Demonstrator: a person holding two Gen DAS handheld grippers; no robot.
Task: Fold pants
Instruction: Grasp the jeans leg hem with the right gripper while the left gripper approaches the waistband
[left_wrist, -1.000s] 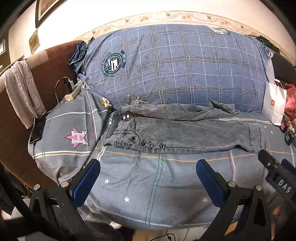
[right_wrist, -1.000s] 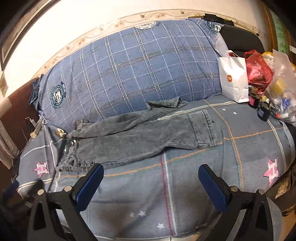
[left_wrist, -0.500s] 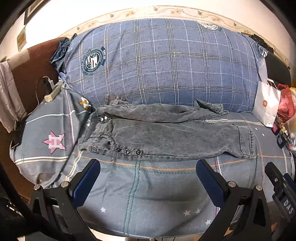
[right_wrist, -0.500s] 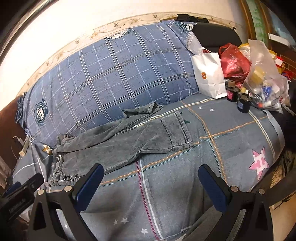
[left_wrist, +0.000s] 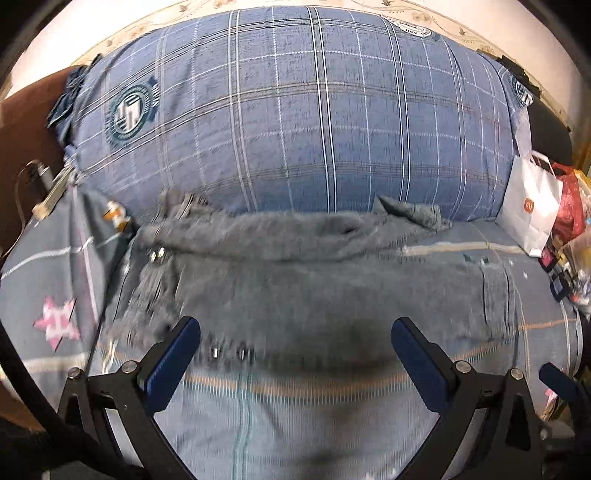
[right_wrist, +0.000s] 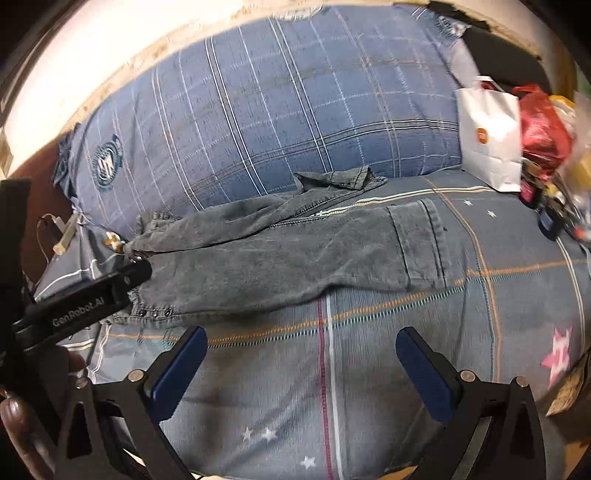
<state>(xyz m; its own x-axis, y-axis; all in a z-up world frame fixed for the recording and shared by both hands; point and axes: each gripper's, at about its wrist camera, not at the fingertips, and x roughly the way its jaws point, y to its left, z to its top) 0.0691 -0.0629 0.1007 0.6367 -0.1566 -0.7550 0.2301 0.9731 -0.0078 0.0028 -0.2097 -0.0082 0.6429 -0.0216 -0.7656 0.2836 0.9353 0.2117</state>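
On the bed (right_wrist: 369, 387), pants (right_wrist: 280, 254) lie flat, unfolded; every fold is left. Your left claw (left_wrist: 295, 354) and right claw (right_wrist: 301, 365) gape wide, empty.

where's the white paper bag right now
In the right wrist view, the white paper bag stands at the upper right, against the plaid cushion's end, beside a red bag.

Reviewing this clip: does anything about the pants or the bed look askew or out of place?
The grey denim pants lie unevenly: the far leg's cuff is bunched and flipped up against the blue plaid cushion, while the near leg lies flat. Both grippers, left and right, are open and empty.
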